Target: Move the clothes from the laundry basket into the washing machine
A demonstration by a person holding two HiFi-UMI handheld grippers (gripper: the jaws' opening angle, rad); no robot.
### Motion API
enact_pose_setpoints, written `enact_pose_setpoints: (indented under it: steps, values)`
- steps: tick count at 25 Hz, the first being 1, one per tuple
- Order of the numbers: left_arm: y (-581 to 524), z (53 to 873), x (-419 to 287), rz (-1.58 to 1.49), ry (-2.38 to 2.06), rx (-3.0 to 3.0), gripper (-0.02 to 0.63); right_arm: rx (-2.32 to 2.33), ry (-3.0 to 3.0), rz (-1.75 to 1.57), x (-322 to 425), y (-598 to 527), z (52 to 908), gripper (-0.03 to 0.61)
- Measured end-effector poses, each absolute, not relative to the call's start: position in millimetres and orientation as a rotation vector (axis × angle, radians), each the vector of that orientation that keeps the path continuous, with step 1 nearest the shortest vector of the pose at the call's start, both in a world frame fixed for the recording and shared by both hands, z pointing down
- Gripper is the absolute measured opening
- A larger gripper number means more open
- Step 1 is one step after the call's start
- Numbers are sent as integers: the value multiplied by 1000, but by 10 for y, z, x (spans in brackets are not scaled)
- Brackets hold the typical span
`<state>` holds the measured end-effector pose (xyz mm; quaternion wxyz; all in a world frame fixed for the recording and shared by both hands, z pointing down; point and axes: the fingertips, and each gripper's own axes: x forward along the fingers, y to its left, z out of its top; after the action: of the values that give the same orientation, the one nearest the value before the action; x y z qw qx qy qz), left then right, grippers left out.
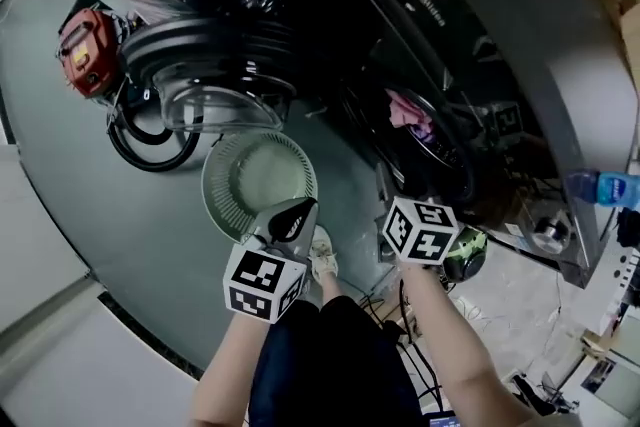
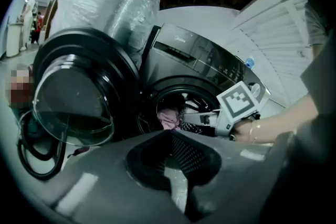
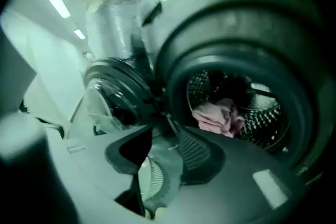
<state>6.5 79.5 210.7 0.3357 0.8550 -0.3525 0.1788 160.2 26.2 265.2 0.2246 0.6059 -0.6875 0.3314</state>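
The grey front-loading washing machine (image 1: 470, 25) stands with its round glass door (image 1: 215, 85) swung open to the left. A pink garment (image 1: 405, 108) lies in the drum, along with darker cloth, and the pink garment (image 3: 216, 115) also shows in the right gripper view. On the floor before the door sits the pale green laundry basket (image 1: 230, 205), with nothing showing inside. My left gripper (image 1: 296, 211) hangs over the basket's near rim, jaws together and empty. My right gripper (image 2: 191, 117) points at the drum mouth, jaws together with nothing between them.
A red machine (image 1: 85, 50) with a coiled black hose (image 1: 150, 150) sits left of the door. A plastic-wrapped appliance (image 2: 113, 2) stands behind the door. A blue bottle (image 1: 605, 187) rests at the right edge. Cables (image 1: 420, 345) trail on the floor by my feet.
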Motion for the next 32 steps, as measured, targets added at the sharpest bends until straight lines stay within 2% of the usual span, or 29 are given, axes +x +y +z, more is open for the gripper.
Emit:
enact_pose_setpoints:
  steps: [4,11,18,26,32]
  values:
    - [807,1615,3,472,-949,2265,3,1526,-2082,865,1179,491,1859,34]
    - [911,844,-130,453,-974,2318,3,1176,-2385,940,519,943,828,29]
    - [1157,18,-71,418,-948,2410,3,1193,-2493,939,486,1112,-169,29]
    - [1138,-549,-228,415,-1095,2457,3,1153,-2586,664,312,1167,-806,28]
    - [1189,-722,-311,397,-1172,2456,2,1151,-2625,698,257,1177,-995,28]
